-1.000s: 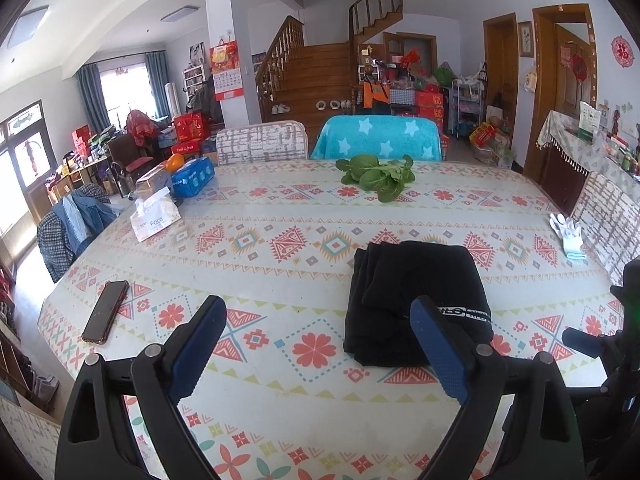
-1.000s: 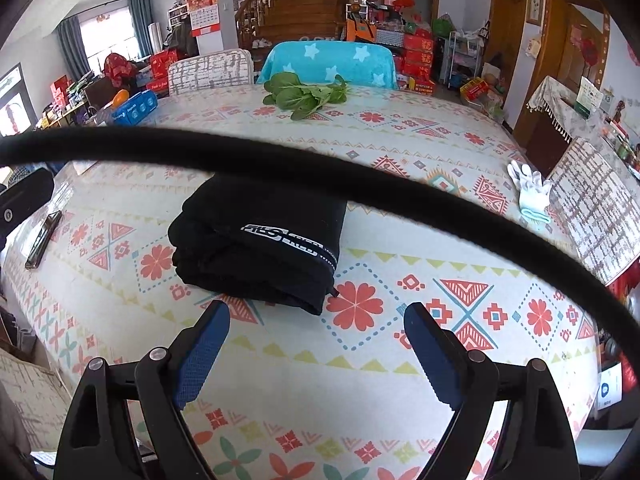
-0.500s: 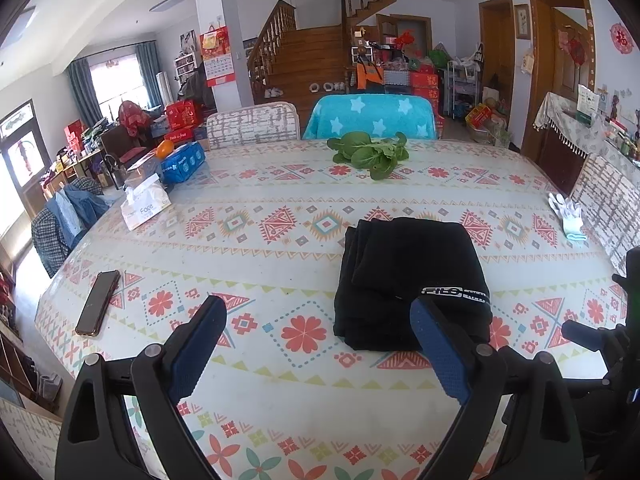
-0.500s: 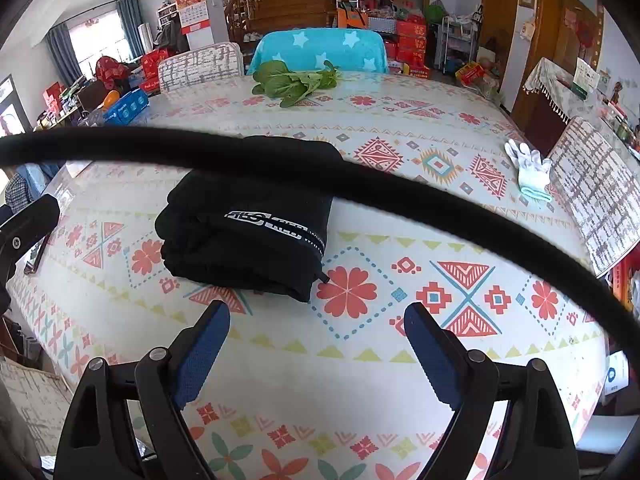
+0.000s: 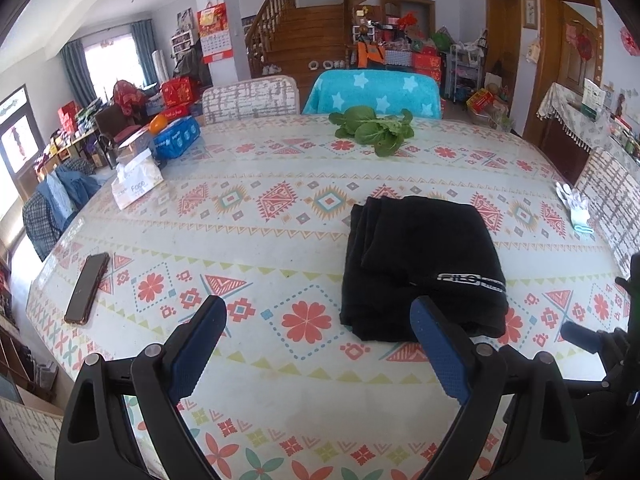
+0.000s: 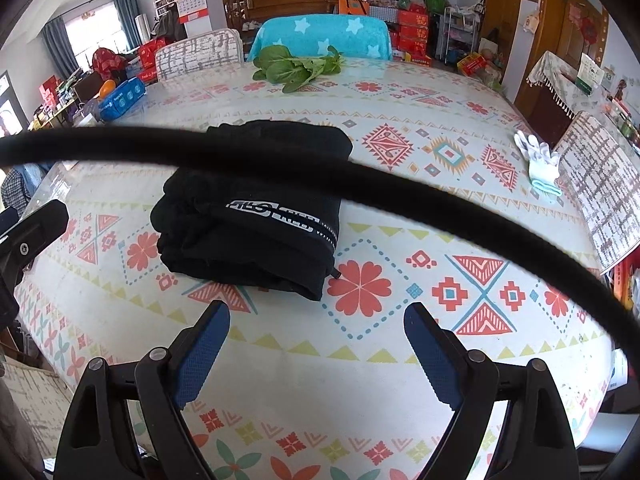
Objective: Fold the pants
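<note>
Left wrist view: black pants [image 5: 424, 264] lie folded into a compact, thick rectangular bundle on the patterned table [image 5: 256, 216], right of centre. Long axis runs from the near edge toward the far side, tilted slightly. Stacked fold edges show along the bundle's left side; a white printed logo strip crosses the top layer near the close right corner. Left gripper [image 5: 318, 328] hangs above the near table edge, jaws spread wide, nothing between them, its right finger just in front of the bundle's near edge.

Right wrist view: pants [image 6: 248, 208] sit ahead and left, logo strip angled across the top, a small cord end poking out at the near right corner. Right gripper [image 6: 316, 332] jaws released, apart from the cloth. A black cable [image 6: 360, 184] arcs across the lens.

Also on the table: leafy greens [image 5: 374, 128] at the far side, smartphone [image 5: 87, 287] left, tissue pack [image 5: 136, 188], white gloves [image 5: 574, 210] right.
</note>
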### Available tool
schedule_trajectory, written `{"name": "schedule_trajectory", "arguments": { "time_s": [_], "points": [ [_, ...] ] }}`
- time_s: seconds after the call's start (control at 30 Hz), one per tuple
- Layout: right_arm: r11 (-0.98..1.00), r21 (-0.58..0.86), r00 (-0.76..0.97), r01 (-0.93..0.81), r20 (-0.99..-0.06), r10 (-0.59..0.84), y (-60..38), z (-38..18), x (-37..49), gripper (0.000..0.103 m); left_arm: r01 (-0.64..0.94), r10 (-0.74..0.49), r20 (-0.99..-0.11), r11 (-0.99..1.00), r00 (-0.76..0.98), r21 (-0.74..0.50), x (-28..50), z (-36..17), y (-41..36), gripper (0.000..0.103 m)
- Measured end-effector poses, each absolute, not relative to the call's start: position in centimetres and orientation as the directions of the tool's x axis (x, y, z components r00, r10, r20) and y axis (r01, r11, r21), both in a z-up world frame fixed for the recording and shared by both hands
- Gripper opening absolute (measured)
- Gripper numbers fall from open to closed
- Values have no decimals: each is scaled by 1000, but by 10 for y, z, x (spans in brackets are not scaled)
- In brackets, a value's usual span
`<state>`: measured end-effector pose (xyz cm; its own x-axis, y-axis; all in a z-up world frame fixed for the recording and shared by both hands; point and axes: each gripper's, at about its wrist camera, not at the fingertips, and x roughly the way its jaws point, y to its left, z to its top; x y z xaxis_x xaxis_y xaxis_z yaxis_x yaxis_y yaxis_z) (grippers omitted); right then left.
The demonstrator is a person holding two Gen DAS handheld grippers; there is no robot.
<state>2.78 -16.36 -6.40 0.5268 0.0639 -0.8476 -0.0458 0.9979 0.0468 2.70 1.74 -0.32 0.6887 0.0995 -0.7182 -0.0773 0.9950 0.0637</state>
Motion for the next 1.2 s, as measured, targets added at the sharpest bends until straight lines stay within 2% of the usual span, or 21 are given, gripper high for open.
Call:
{"name": "schedule_trajectory", "arguments": {
  "time_s": [0.27, 0.57, 0.87, 1.2],
  "points": [
    [1000, 2, 448, -12, -894, 8, -163, -96, 51, 92, -102, 96, -754, 994, 650, 39, 39, -15, 39, 93],
    [995, -97, 428, 17, -899, -95, -165, -115, 88, 92, -102, 80, -775, 995, 627, 20, 50, -22, 56, 93],
    [995, -89, 410, 47, -906, -101, -173, -114, 94, 92, -81, 46, -786, 997, 617, -6, 63, -27, 60, 93],
    [994, -47, 459, 98, -884, -87, -175, -83, 62, 92, -6, -26, -768, 999, 640, -39, 65, -19, 40, 93]
  ]
}}
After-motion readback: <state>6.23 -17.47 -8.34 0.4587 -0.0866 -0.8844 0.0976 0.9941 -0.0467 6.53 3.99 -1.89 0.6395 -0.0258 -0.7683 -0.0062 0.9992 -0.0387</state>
